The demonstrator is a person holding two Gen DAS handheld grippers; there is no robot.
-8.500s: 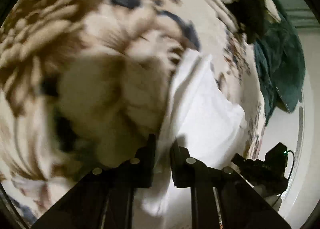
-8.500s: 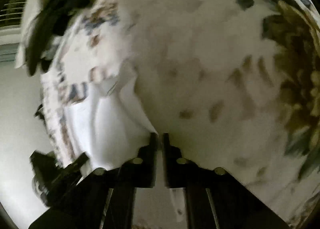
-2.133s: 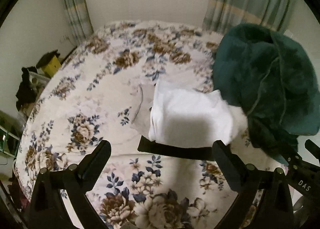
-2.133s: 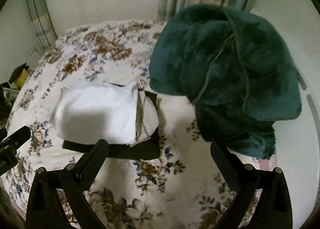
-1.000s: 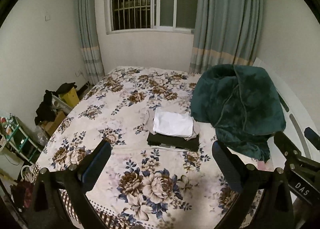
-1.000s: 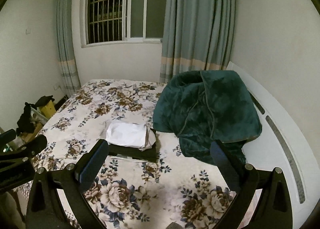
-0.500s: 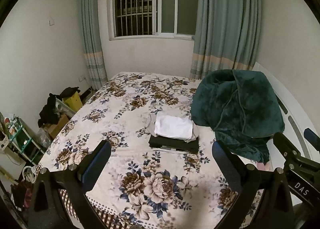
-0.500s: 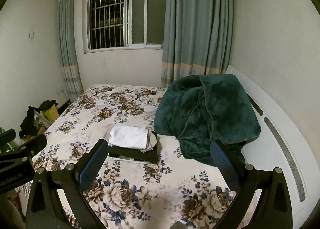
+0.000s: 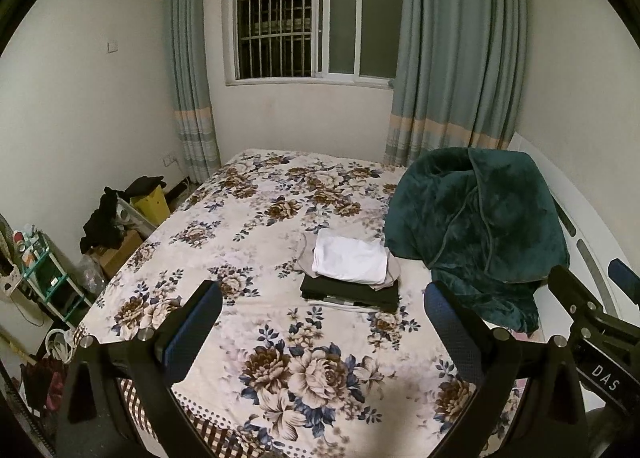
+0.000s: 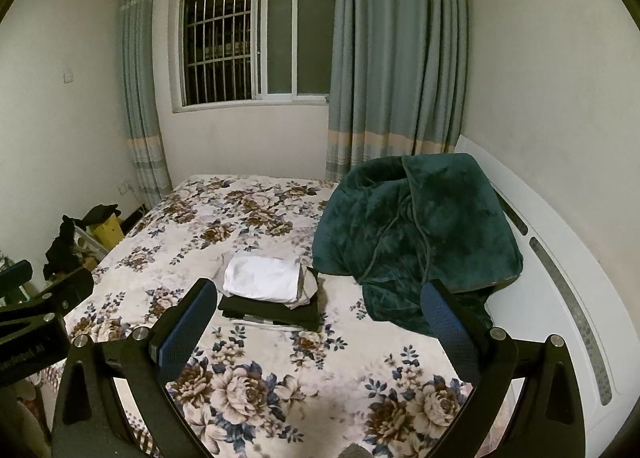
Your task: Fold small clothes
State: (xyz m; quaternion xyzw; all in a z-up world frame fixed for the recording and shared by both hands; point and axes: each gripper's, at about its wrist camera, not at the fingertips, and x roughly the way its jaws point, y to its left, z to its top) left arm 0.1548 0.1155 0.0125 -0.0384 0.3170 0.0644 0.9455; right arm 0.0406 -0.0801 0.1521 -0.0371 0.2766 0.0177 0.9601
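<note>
A folded white garment (image 9: 349, 260) lies on top of a small stack, over a beige piece (image 9: 390, 278) and a folded black garment (image 9: 350, 294), on the flowered bed (image 9: 248, 242). The stack also shows in the right wrist view, white garment (image 10: 262, 278) above black garment (image 10: 276, 312). My left gripper (image 9: 322, 322) is open and empty, held well back from the stack, above the bed's near end. My right gripper (image 10: 318, 322) is open and empty, also far back. The right gripper's body shows at the left view's right edge (image 9: 600, 342).
A dark green plush blanket (image 9: 476, 221) is heaped against the white headboard (image 10: 560, 278) right of the stack. Clutter, a yellow box (image 9: 150, 201) and a small shelf (image 9: 40, 278) stand on the floor left of the bed. A barred window (image 9: 312, 17) and curtains are behind.
Both grippers let go of the white garment, opened wide and pulled far back and up from the bed. Over the last second they kept rising slightly, so the stack looks smaller.
</note>
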